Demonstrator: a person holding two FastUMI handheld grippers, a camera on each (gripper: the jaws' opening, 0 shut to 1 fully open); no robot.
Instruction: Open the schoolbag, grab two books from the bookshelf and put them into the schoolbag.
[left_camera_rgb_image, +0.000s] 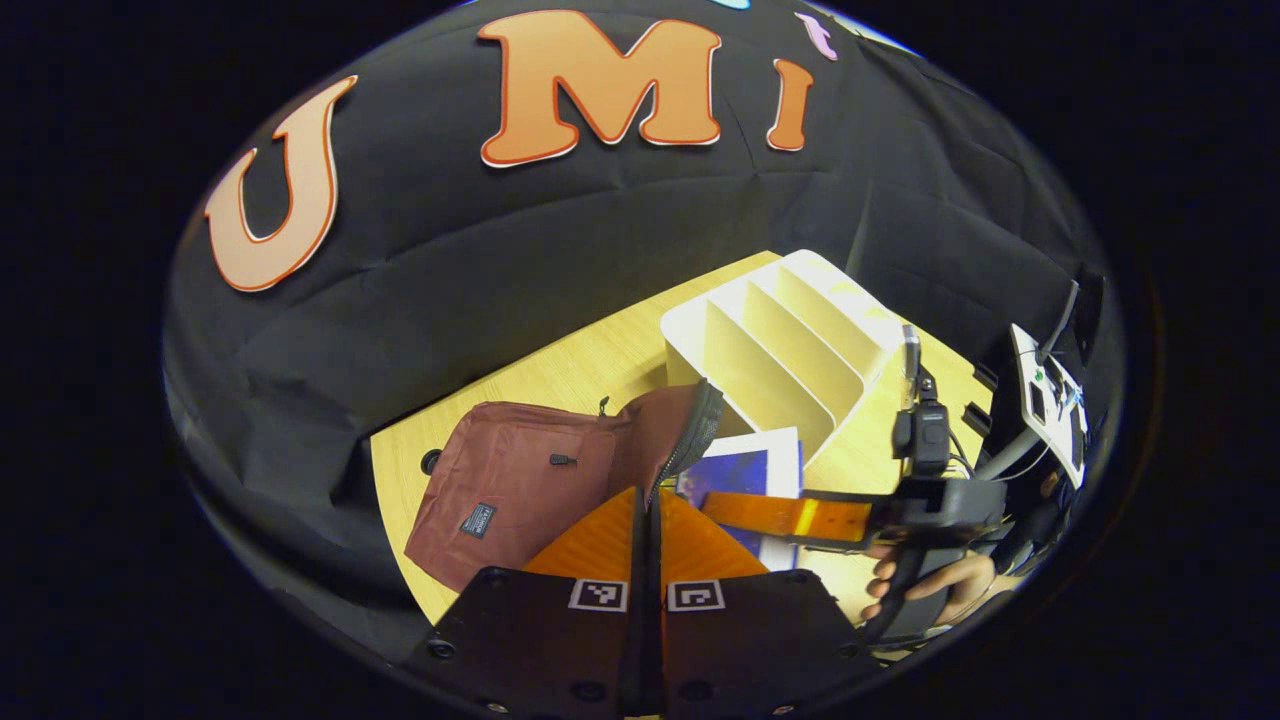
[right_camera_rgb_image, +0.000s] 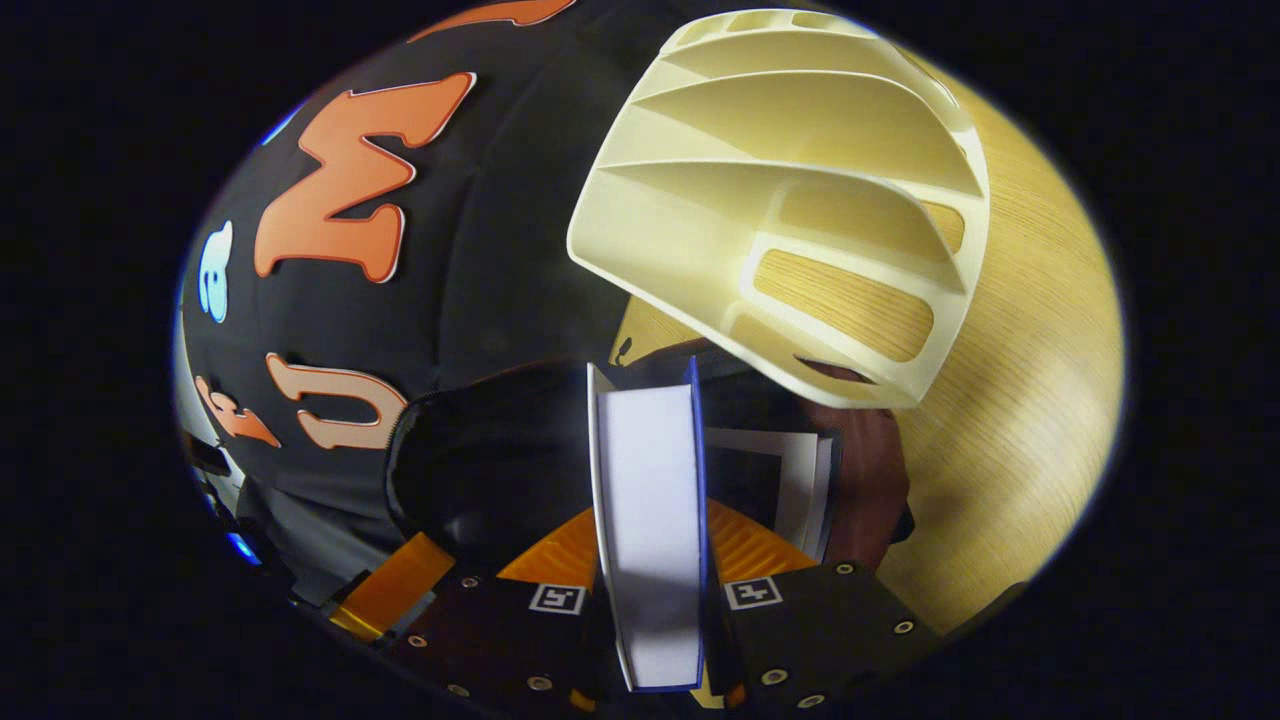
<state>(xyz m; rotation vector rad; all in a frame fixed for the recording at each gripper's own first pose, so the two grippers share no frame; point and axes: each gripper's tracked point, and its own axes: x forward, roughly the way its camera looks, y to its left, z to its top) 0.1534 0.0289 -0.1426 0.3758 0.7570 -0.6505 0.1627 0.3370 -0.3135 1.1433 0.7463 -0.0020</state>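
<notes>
In the left gripper view, the maroon schoolbag (left_camera_rgb_image: 520, 480) lies on the wooden table with its flap (left_camera_rgb_image: 675, 420) lifted. My left gripper (left_camera_rgb_image: 645, 520) is shut on the flap's zipper edge. A blue book with a white border (left_camera_rgb_image: 750, 465) stands in the bag's mouth, held by my right gripper (left_camera_rgb_image: 720, 510) coming in from the right. In the right gripper view, my right gripper (right_camera_rgb_image: 650, 560) is shut on that book (right_camera_rgb_image: 650, 490), page edge towards the camera, over the bag's dark inside (right_camera_rgb_image: 480, 480). A second book (right_camera_rgb_image: 800, 480) lies in the bag beside it.
The white slotted bookshelf (left_camera_rgb_image: 790, 340) (right_camera_rgb_image: 790, 200) stands on the table (left_camera_rgb_image: 560, 370) just behind the bag, its slots bare. A hand (left_camera_rgb_image: 930, 585) holds the right gripper. The booth's black cloth wall closes in behind the table.
</notes>
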